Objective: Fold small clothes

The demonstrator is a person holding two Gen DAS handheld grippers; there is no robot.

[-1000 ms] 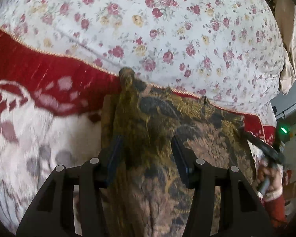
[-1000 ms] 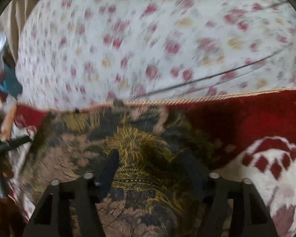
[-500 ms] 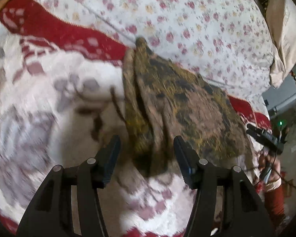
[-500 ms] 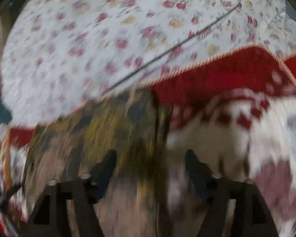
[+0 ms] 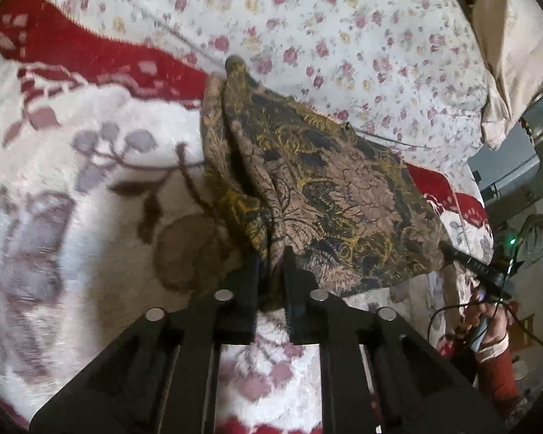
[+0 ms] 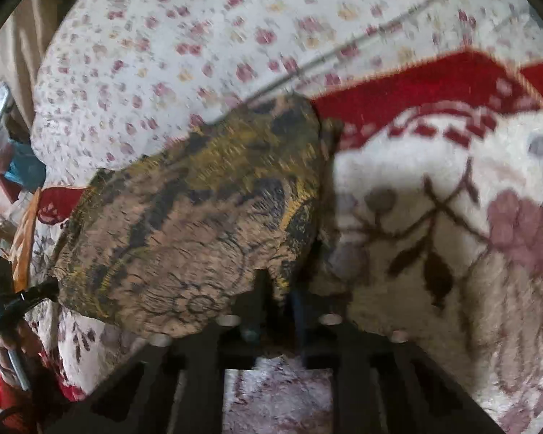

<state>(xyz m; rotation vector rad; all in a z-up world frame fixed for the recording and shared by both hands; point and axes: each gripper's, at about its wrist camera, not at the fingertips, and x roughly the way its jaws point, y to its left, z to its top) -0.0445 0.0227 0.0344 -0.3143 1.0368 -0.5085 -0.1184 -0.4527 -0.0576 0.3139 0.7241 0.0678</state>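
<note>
Both grippers have just closed: the left gripper (image 5: 271, 264) and right gripper (image 6: 280, 289) now each pinch a near corner of the brown-and-gold patterned garment (image 5: 318, 188), which lies on the red-and-white floral blanket (image 5: 90, 181).

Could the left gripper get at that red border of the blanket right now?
Probably not as things stand: the left gripper is shut on the brown patterned garment, whose folded cloth lies between it and the red border.

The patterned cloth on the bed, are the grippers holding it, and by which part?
Both hold the brown and gold patterned cloth: the left gripper and right gripper each pinch its near edge.
</note>
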